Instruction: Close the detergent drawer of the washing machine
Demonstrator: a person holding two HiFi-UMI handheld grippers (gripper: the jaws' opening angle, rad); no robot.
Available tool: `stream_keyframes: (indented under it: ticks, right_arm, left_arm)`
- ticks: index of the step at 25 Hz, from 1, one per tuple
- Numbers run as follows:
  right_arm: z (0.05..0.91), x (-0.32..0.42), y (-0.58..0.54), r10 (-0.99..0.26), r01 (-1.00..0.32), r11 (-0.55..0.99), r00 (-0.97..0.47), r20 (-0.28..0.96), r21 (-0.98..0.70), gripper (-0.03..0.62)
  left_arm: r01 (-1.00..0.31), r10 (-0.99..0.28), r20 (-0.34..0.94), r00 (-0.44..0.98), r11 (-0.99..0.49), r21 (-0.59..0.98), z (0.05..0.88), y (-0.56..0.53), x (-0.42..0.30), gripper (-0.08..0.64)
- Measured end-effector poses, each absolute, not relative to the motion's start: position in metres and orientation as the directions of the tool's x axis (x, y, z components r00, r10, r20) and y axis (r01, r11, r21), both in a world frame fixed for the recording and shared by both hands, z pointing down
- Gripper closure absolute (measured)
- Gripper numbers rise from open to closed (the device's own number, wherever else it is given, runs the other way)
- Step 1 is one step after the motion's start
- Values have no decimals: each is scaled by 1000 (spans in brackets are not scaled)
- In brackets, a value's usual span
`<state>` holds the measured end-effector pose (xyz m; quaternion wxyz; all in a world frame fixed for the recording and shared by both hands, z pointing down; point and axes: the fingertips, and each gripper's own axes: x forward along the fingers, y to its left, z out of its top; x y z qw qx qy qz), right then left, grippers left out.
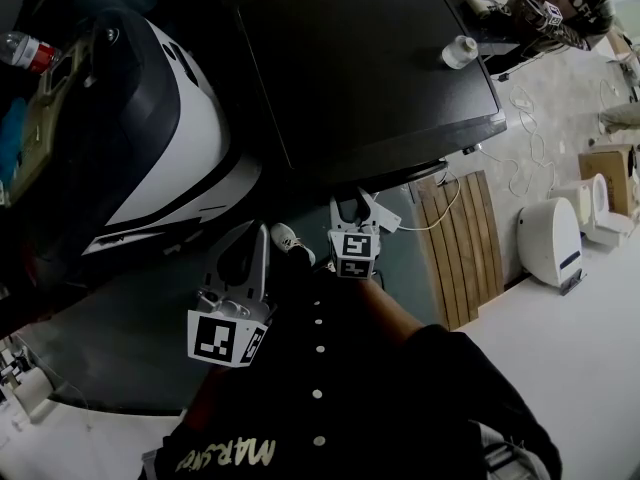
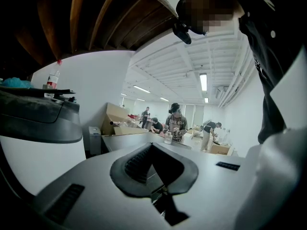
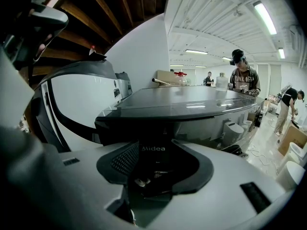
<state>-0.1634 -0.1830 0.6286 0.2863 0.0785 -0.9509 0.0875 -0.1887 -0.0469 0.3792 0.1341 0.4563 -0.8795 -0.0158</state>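
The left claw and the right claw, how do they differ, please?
The left claw points past the white machine into the open room; the right claw faces the Midea front of the washing machine. The left claw sits nearer the person than the right claw. Both are open.

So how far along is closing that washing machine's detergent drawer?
Nothing looks finished: I can't tell the drawer's position. In hand, the right gripper points its open fingers at the dark, logo-marked front panel under the dark grey washing machine top, not gripping it. The left gripper hangs open and empty to its left. The closing push seems yet to come.
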Motion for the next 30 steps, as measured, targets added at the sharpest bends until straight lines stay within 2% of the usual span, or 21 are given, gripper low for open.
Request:
stream_keyframes:
  ticks: [9, 26, 30]
  right_arm:
    - [629, -163, -186, -120, -214, 971, -816, 565, -103, 394]
    - [635, -167, -183, -86, -177, 978, -823, 561, -110, 399]
    - [637, -163, -193, -103, -152, 988, -793, 601, -30, 444]
  left_arm:
    - [-801, -809, 221, -544, 580, 151, 381, -43, -189, 555]
    - [-799, -807, 192, -558, 585, 138, 371, -45, -185, 555]
    - [-806, -815, 174, -553, 576, 133, 366, -51, -185, 555]
